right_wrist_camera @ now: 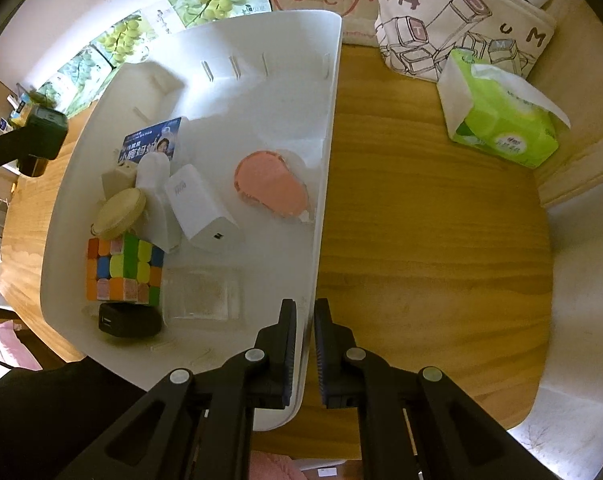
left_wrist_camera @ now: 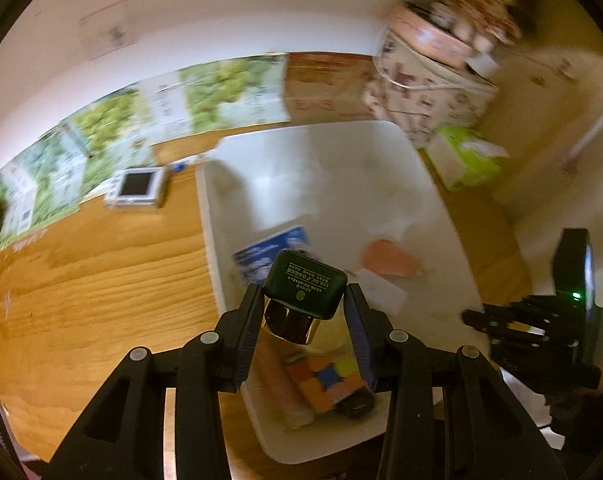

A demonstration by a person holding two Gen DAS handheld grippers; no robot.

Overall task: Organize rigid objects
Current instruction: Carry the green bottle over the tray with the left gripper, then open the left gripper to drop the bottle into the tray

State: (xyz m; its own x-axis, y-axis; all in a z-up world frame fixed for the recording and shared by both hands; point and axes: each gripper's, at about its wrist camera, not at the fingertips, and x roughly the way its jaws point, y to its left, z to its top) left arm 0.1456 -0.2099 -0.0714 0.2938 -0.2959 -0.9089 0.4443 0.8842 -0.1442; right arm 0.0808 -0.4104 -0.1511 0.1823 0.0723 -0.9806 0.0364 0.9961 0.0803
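My left gripper (left_wrist_camera: 303, 300) is shut on a dark green bottle with a gold cap (left_wrist_camera: 304, 289), held above the near end of a white tray (left_wrist_camera: 341, 152). The bottle also shows at the left of the right wrist view (right_wrist_camera: 45, 136). My right gripper (right_wrist_camera: 303, 312) is shut on the white tray's right rim (right_wrist_camera: 321, 200). In the tray lie a colour cube (right_wrist_camera: 123, 272), a white charger (right_wrist_camera: 201, 206), a pink oval object (right_wrist_camera: 271, 186), a round wooden lid (right_wrist_camera: 119, 214), a black adapter (right_wrist_camera: 129, 320), a clear plastic case (right_wrist_camera: 201, 294) and a blue card (right_wrist_camera: 151, 140).
The tray sits on a wooden table (right_wrist_camera: 421, 220). A green tissue pack (right_wrist_camera: 501, 120) and a printed canvas bag (right_wrist_camera: 461, 20) stand at the back right. A small white box with a dark top (left_wrist_camera: 137, 188) lies on the table left of the tray.
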